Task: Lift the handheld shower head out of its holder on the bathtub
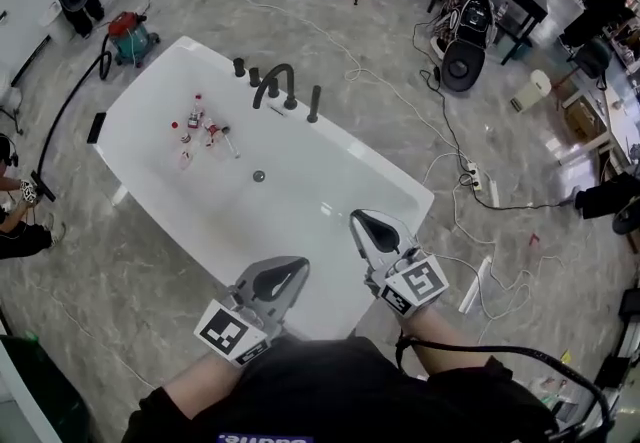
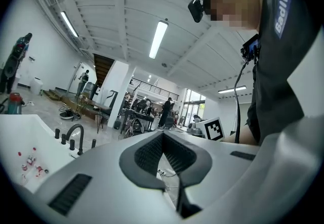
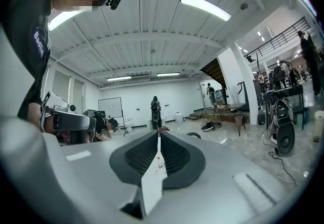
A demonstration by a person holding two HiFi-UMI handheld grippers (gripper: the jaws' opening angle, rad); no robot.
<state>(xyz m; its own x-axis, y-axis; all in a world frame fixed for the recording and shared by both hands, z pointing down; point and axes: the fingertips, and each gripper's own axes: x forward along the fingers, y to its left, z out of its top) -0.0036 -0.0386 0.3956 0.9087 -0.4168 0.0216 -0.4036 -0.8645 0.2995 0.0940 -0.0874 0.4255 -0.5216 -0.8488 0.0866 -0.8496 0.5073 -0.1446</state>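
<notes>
Left gripper point(image 1: 296, 268): jaws together at the tips, nothing between them. The left gripper view confirms it, with the pads meeting at the front and only a thin slit further back. Its marker cube point(image 1: 232, 331) sits close to the person's dark sleeve.

Right gripper point(image 1: 361, 220): also closed and empty. In the right gripper view a narrow white sliver of tub shows through behind the tips, but nothing is gripped. Its marker cube point(image 1: 414, 286) faces up.

Both grippers are held level over the near end of the white bathtub point(image 1: 330, 181), left over the near rim, right over the near-right corner. Neither touches the tub as far as can be told.

Handheld shower head point(image 1: 314, 103): black and upright, seated in its holder on the far rim, at the right end of the fixture row. It is well apart from both grippers. The left gripper view shows it as a short black post point(image 2: 93, 143) just right of the faucet.

Rest of that row: curved black faucet point(image 1: 275, 83), then two black knobs point(image 1: 246, 71) to its left.

Inside the tub: a small cluster of red-and-white bottles point(image 1: 200, 126) toward the far-left end, and the drain point(image 1: 259, 175) mid-floor.

Around the tub:
- Grey marble-look floor point(image 1: 150, 261).
- Red and teal vacuum point(image 1: 130, 36) with a black hose off the far-left corner.
- Round black speaker point(image 1: 463, 63) and a power strip point(image 1: 473, 177) with loose cables to the right.
- Person crouching at the left edge point(image 1: 15, 216).
</notes>
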